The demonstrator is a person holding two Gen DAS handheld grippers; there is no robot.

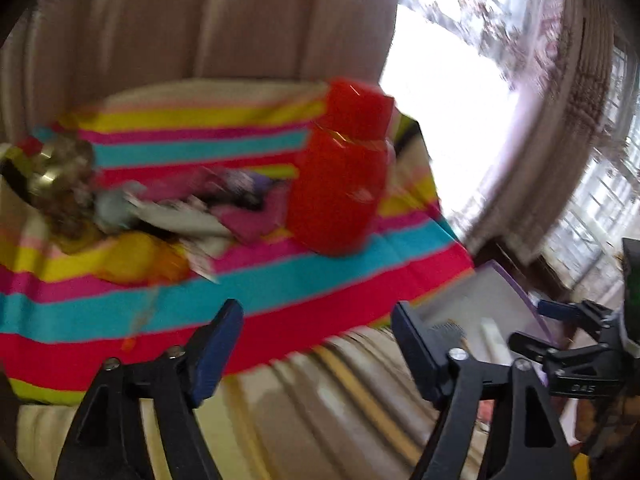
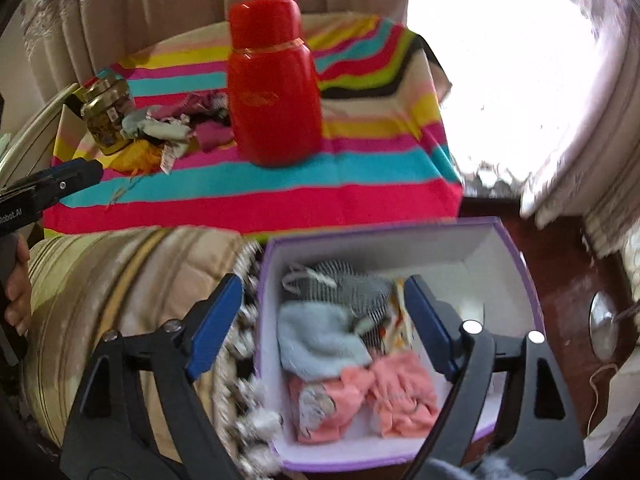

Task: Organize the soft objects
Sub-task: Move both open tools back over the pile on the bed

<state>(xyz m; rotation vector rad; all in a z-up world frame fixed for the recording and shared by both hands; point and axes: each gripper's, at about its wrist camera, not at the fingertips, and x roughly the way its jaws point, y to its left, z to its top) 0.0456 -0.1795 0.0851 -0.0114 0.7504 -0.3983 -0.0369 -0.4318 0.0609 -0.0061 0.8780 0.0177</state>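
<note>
Presently listed: the right gripper (image 2: 324,320), jaws spread wide and empty, is seen at lower centre over a purple-rimmed box (image 2: 516,264) holding a pale blue cloth (image 2: 320,336), pink cloths (image 2: 384,396) and a striped cloth (image 2: 352,284). The left gripper (image 1: 316,332), likewise released and empty, is seen low before a striped tablecloth (image 1: 280,280), where a heap of small cloths (image 1: 208,204) lies left of a red bottle (image 1: 340,176), a jar (image 2: 106,114) beside it.
</note>
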